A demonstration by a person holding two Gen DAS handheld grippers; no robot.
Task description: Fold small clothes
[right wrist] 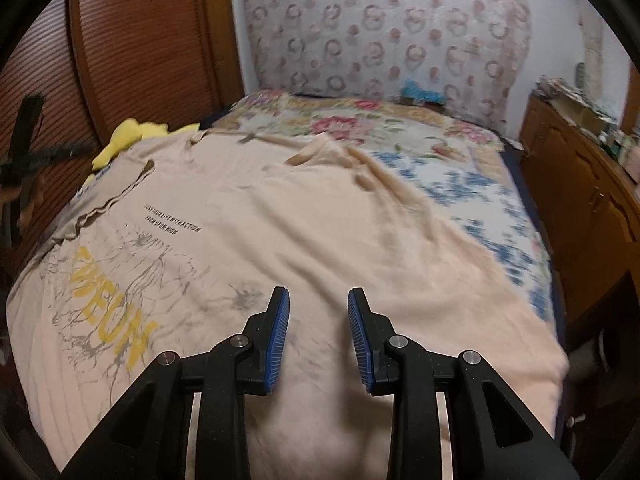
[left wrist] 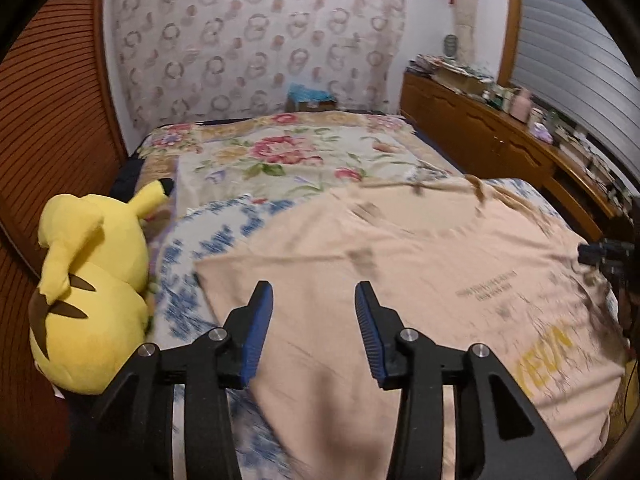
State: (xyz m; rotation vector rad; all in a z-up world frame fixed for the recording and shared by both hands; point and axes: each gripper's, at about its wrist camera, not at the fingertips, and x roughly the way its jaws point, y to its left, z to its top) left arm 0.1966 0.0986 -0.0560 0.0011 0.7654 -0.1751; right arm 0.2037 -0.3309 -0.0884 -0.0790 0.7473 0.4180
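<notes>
A peach T-shirt (left wrist: 400, 260) with yellow letters and a grey print lies spread flat on the bed, print side up. In the right wrist view the same T-shirt (right wrist: 280, 220) fills the middle, and a sleeve fold shows near its far edge. My left gripper (left wrist: 313, 286) hovers over the shirt's left part, open, with nothing between its blue pads. My right gripper (right wrist: 318, 291) hovers over the shirt's near part beside the print, jaws apart and holding nothing.
A yellow plush toy (left wrist: 88, 292) sits at the bed's left edge. A floral cover (left wrist: 288, 152) and a blue-and-white sheet (left wrist: 208, 240) lie under the shirt. A cluttered wooden dresser (left wrist: 500, 136) runs along the right, and a slatted wooden wall (left wrist: 52, 100) along the left.
</notes>
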